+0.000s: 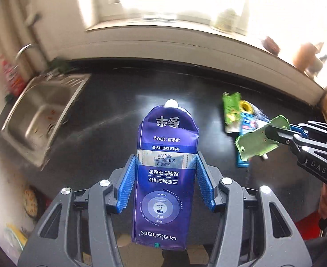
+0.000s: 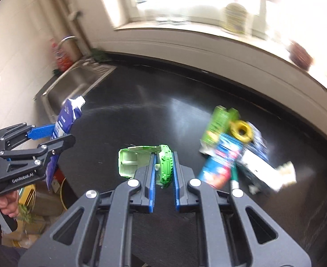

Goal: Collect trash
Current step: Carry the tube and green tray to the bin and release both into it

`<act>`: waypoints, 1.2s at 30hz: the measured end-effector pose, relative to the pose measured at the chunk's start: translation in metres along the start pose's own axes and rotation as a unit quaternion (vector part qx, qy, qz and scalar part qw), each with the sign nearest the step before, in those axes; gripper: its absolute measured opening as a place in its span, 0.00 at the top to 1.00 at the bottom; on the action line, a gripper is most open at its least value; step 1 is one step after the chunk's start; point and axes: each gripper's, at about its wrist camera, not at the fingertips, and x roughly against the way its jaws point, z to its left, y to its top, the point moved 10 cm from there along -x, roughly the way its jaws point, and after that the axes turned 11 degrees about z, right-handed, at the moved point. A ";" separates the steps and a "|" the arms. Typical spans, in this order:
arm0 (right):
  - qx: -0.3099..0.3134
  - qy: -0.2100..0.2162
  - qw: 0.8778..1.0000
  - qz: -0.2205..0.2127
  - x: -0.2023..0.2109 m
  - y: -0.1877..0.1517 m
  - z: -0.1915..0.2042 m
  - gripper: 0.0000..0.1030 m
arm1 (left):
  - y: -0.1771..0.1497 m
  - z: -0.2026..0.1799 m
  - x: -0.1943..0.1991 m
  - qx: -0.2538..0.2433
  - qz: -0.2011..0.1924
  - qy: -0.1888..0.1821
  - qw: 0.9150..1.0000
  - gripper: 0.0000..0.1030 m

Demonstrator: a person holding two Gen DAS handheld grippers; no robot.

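Note:
My left gripper [image 1: 166,162] is shut on a purple toothpaste tube [image 1: 166,178], held above the black counter [image 1: 110,115] with its white cap pointing away; the tube also shows in the right wrist view [image 2: 68,114]. My right gripper [image 2: 164,166] is shut on a broken green plastic piece [image 2: 163,166], also seen in the left wrist view [image 1: 255,141]. A pile of trash lies on the counter to the right: a green carton [image 2: 218,124], a yellow ring [image 2: 241,130], a blue-red packet [image 2: 219,166] and a white-blue wrapper [image 2: 263,171].
A steel sink [image 1: 43,115] with a tap [image 2: 66,40] is set in the counter at the left. A window sill [image 2: 185,33] with a bottle [image 2: 234,15] runs along the back. Boxes and bags [image 2: 38,202] sit on the floor below the counter's left edge.

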 end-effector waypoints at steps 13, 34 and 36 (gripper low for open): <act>0.263 0.126 0.949 0.122 -0.130 -0.048 0.303 0.87 | -0.239 0.218 -0.016 0.275 0.086 0.078 0.954 0.50; 0.356 0.078 0.903 0.226 -0.354 -0.127 0.457 0.41 | -0.377 0.340 -0.205 0.397 0.095 0.040 0.912 0.19; 0.351 0.088 0.907 0.215 -0.347 -0.123 0.457 0.26 | -0.379 0.342 -0.204 0.394 0.096 0.054 0.912 0.19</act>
